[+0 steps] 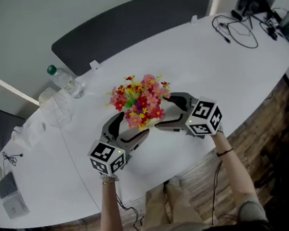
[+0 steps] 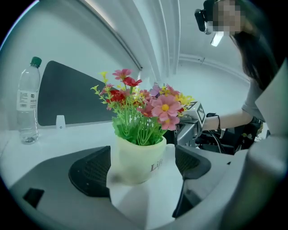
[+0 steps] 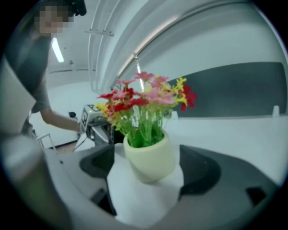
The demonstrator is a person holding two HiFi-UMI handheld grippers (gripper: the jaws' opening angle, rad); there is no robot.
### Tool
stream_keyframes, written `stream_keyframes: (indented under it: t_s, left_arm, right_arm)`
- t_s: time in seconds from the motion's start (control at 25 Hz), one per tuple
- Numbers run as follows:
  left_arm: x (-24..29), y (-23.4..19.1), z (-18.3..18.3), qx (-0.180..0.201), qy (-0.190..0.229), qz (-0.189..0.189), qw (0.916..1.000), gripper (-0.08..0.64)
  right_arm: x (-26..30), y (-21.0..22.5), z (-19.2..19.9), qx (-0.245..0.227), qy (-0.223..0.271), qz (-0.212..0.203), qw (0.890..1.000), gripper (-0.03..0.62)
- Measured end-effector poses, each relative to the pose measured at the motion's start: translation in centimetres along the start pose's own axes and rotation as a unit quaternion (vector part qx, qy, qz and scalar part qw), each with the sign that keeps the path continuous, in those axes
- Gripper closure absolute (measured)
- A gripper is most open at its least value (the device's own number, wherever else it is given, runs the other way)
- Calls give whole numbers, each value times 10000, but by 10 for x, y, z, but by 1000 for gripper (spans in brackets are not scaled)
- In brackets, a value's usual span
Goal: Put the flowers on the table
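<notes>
Flowers [image 1: 140, 101] are sitting in their little pale pot [image 2: 137, 161] right in the middle of the white desk [image 1: 221, 62], near my edge of it. As far as I can tell the pot's base is down on the surface, not hanging in the air.

My left hand-held gripper [image 1: 133, 124] comes in from the near left and the right hand-held gripper [image 1: 163, 112] from the right, so the pot is bracketed between both pairs of jaws. Both are spread wide. In the left gripper view one pad looks like it's just about brushing the pot wall and the other has a clear gap. In the right gripper view there's a sliver of space on both sides. So neither one is actually clamping anything.

My read: the placing part looks basically done and this is the let-go bit. Next move is just backing both grippers straight out toward me, low and level, without clipping the pot or snagging the blossoms hanging over the jaws. Water bottle [image 1: 65, 81] is far left, well out of the way.
</notes>
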State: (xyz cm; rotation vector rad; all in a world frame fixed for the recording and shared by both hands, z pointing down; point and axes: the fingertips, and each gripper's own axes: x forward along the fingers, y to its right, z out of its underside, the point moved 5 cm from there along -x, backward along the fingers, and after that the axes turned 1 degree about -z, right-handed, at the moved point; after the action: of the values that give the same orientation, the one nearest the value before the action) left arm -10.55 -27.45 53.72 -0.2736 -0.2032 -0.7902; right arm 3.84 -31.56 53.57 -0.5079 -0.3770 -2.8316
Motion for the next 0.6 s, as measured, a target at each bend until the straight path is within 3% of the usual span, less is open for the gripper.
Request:
stream_keyframes:
  t_s: [0.4, 0.44, 0.52, 0.6]
  left_arm:
    - [-23, 44, -5, -113, 168, -215, 9996, 129]
    - [-26, 49, -6, -109, 182, -215, 9995, 137]
    - [-31, 59, -9, -105, 215, -221, 9995, 148]
    - [-36, 69, -11, -111, 248, -221, 9994, 156]
  right_arm:
    - [-24, -38, -7, 73, 263, 126, 9995, 134]
    - [-26, -43, -7, 71, 281, 138, 9995, 154]
    - [-31, -53, -8, 64, 331, 166, 9993, 275]
    - [-37, -62, -10, 107, 390, 157, 9991, 301]
